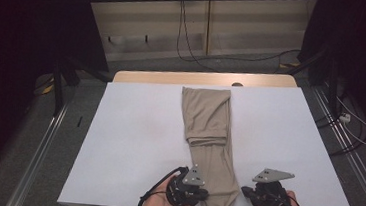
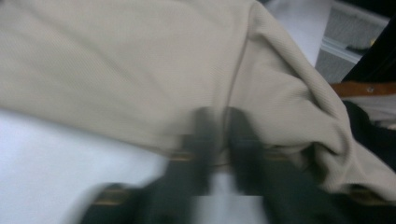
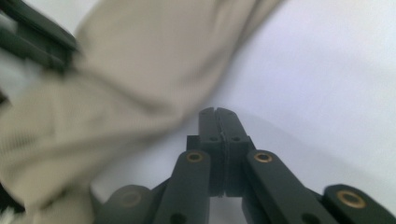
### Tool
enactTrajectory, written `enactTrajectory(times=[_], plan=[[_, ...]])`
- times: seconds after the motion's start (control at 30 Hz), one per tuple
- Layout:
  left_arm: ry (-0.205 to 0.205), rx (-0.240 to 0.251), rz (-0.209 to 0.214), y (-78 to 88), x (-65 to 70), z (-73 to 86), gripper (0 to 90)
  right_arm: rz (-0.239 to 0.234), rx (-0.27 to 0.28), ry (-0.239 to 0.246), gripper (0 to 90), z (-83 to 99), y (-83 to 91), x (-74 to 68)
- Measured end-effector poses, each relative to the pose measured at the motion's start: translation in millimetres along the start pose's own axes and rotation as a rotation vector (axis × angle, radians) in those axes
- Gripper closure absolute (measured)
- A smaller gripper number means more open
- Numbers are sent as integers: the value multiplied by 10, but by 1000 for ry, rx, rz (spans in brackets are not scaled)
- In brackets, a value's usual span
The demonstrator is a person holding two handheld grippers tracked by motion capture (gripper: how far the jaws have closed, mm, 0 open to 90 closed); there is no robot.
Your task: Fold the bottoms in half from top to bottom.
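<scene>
A long beige cloth [image 1: 207, 115] lies lengthwise down the middle of the white table [image 1: 133, 129], and its near end hangs over the front edge. My left gripper [image 1: 205, 193] is at the cloth's left edge near the front. In the left gripper view the blurred jaws [image 2: 222, 119] are almost together, pinching the edge of the cloth [image 2: 140, 70]. My right gripper [image 1: 244, 191] sits just right of the cloth over bare table. Its jaws [image 3: 218, 112] are pressed together with nothing between them, and the cloth [image 3: 140, 60] is to their left.
A wooden strip [image 1: 173, 77] runs along the table's far edge. Dark stands [image 1: 62, 77] flank the table on both sides, and cables [image 1: 350, 122] trail on the floor at the right. White table shows on either side of the cloth.
</scene>
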State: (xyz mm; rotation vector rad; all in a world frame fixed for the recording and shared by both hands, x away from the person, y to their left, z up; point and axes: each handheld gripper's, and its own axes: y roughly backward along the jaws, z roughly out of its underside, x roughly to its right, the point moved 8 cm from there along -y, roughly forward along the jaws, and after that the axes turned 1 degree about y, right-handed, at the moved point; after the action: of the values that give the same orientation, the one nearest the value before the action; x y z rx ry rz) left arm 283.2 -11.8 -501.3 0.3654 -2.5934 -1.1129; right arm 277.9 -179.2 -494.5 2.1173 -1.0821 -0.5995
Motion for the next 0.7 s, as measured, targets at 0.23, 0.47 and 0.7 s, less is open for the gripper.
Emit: enactTrajectory(times=[0.23, 0.47, 0.7], plan=[[-68, -21, 23, 26, 127, 45, 700, 22, 80, 60, 739, -664, -426, 173], [-93, -22, 31, 56, 190, 104, 693, 53, 39, -41, 899, -749, -810, 413], [-85, -24, 40, 55, 206, 103, 688, 81, 35, -92, 896, -598, -667, 550]])
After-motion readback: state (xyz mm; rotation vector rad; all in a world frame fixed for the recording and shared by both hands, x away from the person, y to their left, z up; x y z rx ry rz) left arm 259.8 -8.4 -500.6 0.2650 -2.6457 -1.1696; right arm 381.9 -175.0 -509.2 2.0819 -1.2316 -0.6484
